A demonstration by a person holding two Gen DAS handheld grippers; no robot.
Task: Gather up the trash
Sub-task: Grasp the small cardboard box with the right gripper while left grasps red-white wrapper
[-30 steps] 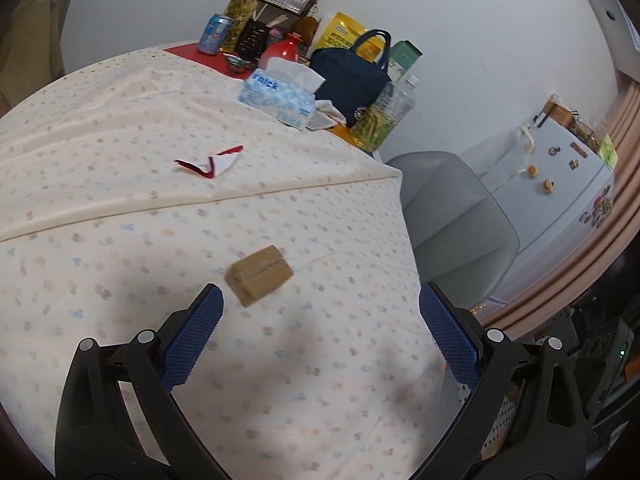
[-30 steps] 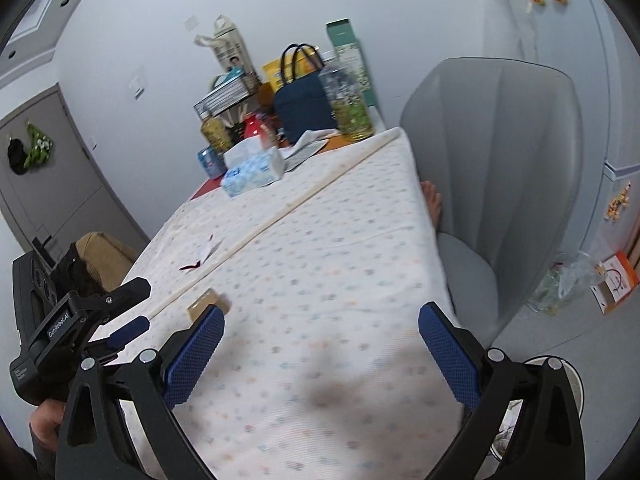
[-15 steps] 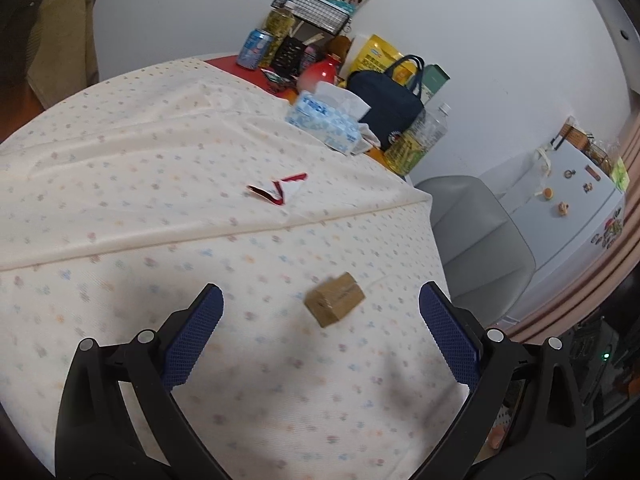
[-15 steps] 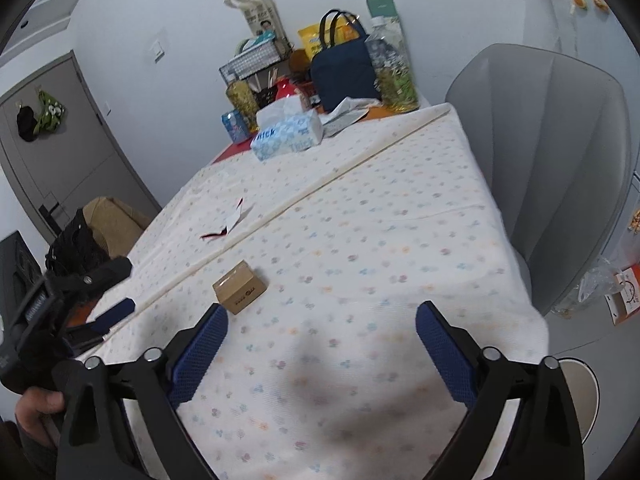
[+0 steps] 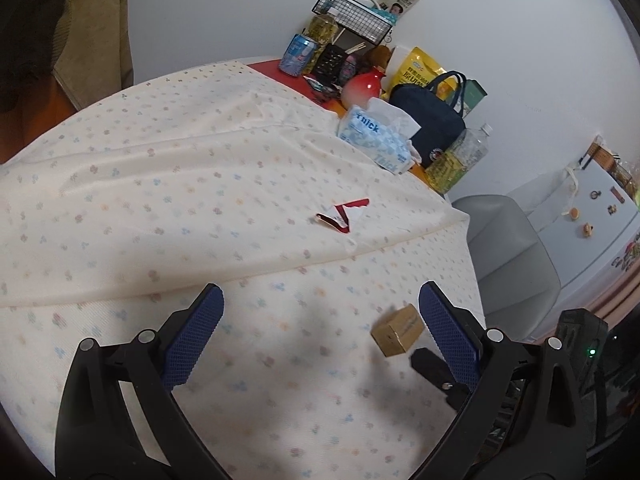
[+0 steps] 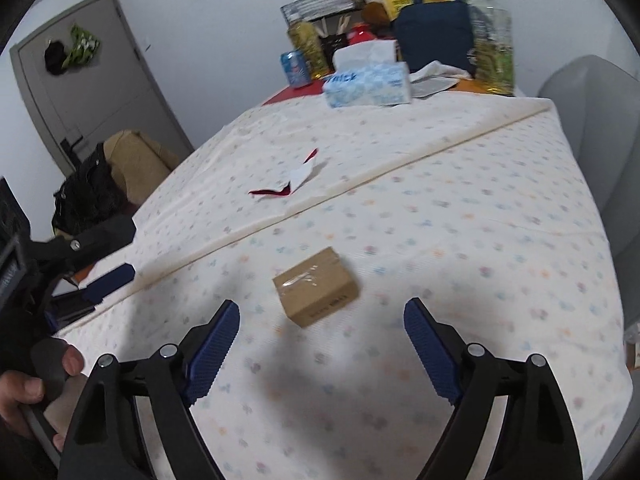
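A small brown cardboard box [image 6: 316,286] lies on the flowered tablecloth [image 6: 460,220], just ahead of my open right gripper [image 6: 320,322] and between its fingers' line. In the left wrist view the box [image 5: 398,330] sits beside the right finger of my open, empty left gripper [image 5: 320,312]. A torn red and white wrapper [image 5: 344,216] lies further out on the cloth; it also shows in the right wrist view [image 6: 294,180]. The left gripper [image 6: 100,248] shows at the left edge of the right wrist view.
At the far end stand a blue tissue box [image 6: 366,82], a navy bag [image 6: 432,36], bottles [image 6: 494,52], a can [image 6: 296,68] and a wire basket [image 5: 352,20]. A grey chair [image 5: 508,256] stands at the table's right side. A chair with clothes [image 6: 120,172] is at the left.
Both grippers have swung left and nearer the table. The box now lies close in front of the right gripper and at the left gripper's right finger. Both stay open.
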